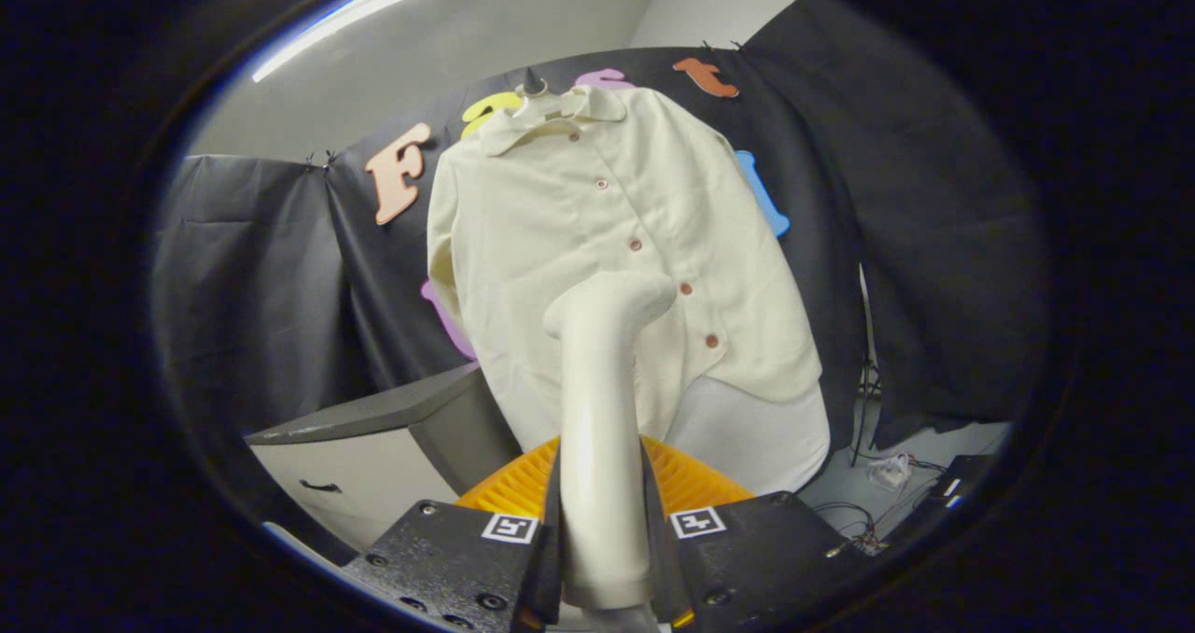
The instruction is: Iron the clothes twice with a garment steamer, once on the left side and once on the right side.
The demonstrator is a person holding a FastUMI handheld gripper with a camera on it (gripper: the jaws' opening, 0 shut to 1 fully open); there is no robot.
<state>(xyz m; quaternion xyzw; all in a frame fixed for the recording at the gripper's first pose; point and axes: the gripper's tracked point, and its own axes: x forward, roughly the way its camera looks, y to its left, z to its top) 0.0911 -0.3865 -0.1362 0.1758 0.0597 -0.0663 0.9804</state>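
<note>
A cream button-up shirt (597, 241) hangs on a hanger (537, 87) against the black cloth wall, over a pale board behind it. My gripper (602, 530) is shut on the handle of a cream garment steamer (602, 381), which stands upright between my fingers. The steamer's bent head sits against the lower middle of the shirt, just left of the row of brown buttons (686, 289). Both fingers press on the handle's sides.
An orange ribbed object (691, 479) sits just beyond my fingers, below the shirt. A grey-topped cabinet (373, 418) with a dark handle stands at the lower left. Cables and a small white object (887, 472) lie on the floor at the right.
</note>
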